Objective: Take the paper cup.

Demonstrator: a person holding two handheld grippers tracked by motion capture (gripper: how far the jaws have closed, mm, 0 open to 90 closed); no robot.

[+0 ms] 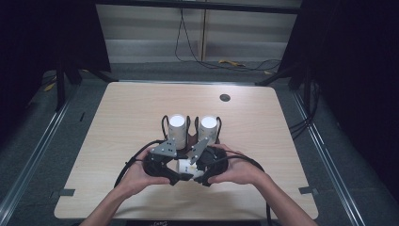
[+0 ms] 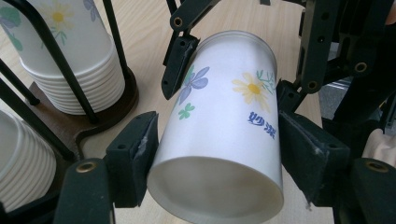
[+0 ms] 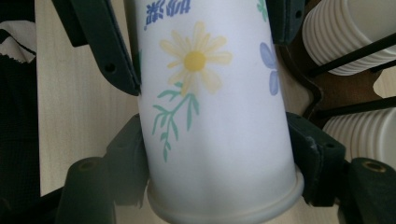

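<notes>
White flowered cup [image 2: 224,126] gripped between both grippers' fingers [image 2: 135,154], left [image 2: 219,161] seemingly looser than right [image 3: 219,172].

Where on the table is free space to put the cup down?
The table is bare left of the cup rack, right of it, and behind it up to the round hole. It is crowded at the front middle, where both tools hold the paper cup.

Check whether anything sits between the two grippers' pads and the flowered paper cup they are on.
Nothing visible does. The left gripper has its pads straight on the flowered paper cup near one end, and the right gripper clamps it near the rolled rim. The cup stacks in the holder stand off to the side.
</notes>
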